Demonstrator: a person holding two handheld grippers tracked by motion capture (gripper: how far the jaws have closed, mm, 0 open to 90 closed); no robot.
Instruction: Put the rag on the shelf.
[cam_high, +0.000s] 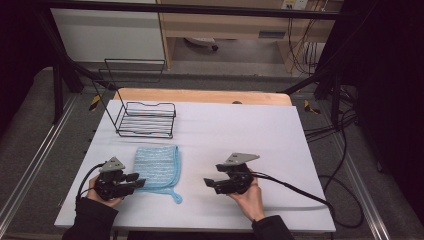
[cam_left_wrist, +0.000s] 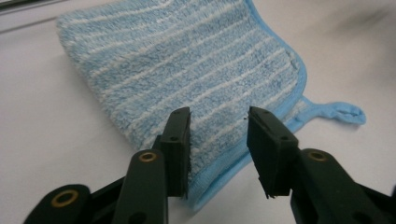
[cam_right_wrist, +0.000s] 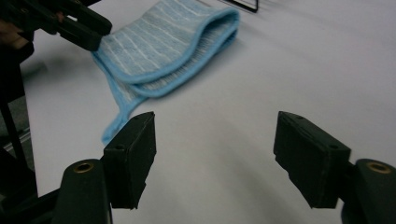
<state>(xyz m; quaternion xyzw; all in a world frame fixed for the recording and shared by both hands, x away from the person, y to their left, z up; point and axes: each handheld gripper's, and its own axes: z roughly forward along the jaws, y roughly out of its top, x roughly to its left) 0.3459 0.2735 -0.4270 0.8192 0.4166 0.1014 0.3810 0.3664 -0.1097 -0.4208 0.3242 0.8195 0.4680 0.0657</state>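
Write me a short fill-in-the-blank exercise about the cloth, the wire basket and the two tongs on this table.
1. The folded cloth on the white table is light ____ with white stripes.
2. The black wire basket lies ____ the cloth as seen from the person's side.
3. The left tongs have their jaws ____ over the cloth's hemmed edge.
4. The right tongs hold ____ between their open jaws.

Missing words: blue; beyond; open; nothing

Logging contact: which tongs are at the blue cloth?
The left tongs, jaws open over the cloth's near edge; the right tongs are open above bare table beside it.
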